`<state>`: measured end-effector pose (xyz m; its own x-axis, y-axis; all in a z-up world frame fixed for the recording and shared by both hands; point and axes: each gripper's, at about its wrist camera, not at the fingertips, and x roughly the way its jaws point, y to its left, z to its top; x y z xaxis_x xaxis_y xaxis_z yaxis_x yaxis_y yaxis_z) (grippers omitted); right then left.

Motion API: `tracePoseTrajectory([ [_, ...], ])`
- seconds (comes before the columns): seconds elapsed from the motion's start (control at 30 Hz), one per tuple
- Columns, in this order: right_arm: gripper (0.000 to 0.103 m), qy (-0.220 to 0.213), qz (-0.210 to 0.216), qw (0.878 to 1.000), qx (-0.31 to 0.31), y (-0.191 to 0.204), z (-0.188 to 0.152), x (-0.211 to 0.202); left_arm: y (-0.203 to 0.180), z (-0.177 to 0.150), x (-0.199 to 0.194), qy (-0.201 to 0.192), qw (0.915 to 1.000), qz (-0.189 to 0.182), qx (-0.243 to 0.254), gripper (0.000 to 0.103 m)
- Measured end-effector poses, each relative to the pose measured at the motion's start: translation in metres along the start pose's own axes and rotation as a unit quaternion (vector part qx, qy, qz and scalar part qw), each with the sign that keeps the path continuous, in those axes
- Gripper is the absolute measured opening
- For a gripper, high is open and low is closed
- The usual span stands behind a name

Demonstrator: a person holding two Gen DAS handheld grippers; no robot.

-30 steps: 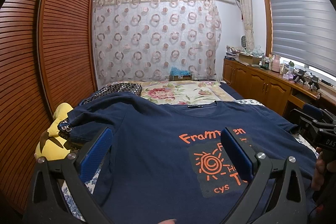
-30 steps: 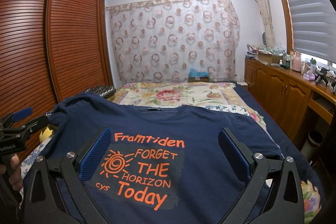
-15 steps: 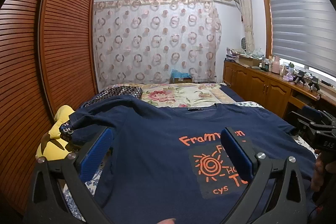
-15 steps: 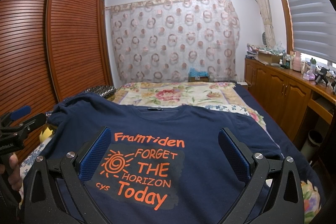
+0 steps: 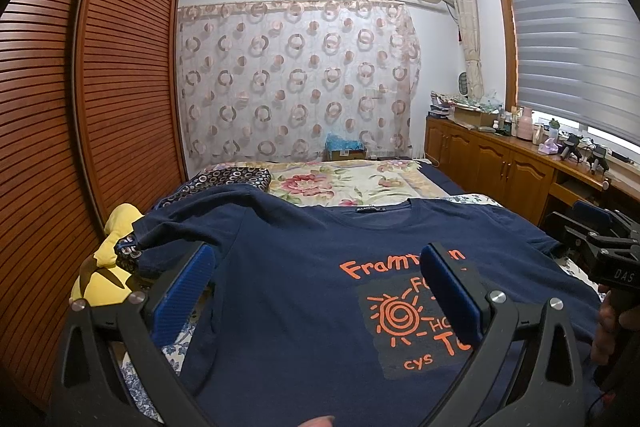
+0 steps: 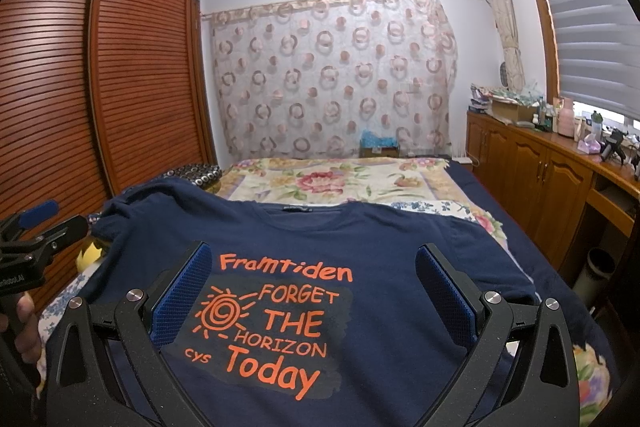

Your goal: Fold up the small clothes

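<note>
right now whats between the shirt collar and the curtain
Only the floral bedspread covers the stretch from the shirt collar back toward the curtain, with a small blue-topped box at the curtain's foot. The right wrist view shows this best.

The T-shirt [image 6: 384, 255] is matt navy cloth, soft and a little creased, with a flat orange print on a duller grey patch. Under it the bed [image 6: 340, 183] carries a floral cotton-like cover. The right gripper [image 6: 314, 279] has matt black, faintly grainy plastic arms with shiny metal bolts, and its fingers [image 6: 182, 303] wear blue pads with a fine ribbed texture; the left gripper [image 5: 316, 283] looks the same. The wardrobe [image 5: 120, 87] is slatted, reddish wood with a soft sheen. The cabinets [image 6: 532, 179] are glossy varnished wood. The curtain [image 5: 296, 79] is thin, sheer fabric.
</note>
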<state>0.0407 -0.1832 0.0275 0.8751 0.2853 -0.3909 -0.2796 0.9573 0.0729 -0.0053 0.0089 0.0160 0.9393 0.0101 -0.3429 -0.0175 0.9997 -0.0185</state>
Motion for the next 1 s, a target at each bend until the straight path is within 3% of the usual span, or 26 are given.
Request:
tracePoseTrajectory([
  [0.83,0.103,-0.001,0.003,1.0,0.0,-0.0041,-0.0043,0.0027,-0.0004,-0.0011,0.0,0.0,1.0,0.0,0.001,0.103],
  [1.0,0.103,0.002,0.019,1.0,-0.004,0.0025,-0.0058,0.0076,0.0052,-0.0016,0.0021,0.011,0.9999,0.001,0.0,0.103],
])
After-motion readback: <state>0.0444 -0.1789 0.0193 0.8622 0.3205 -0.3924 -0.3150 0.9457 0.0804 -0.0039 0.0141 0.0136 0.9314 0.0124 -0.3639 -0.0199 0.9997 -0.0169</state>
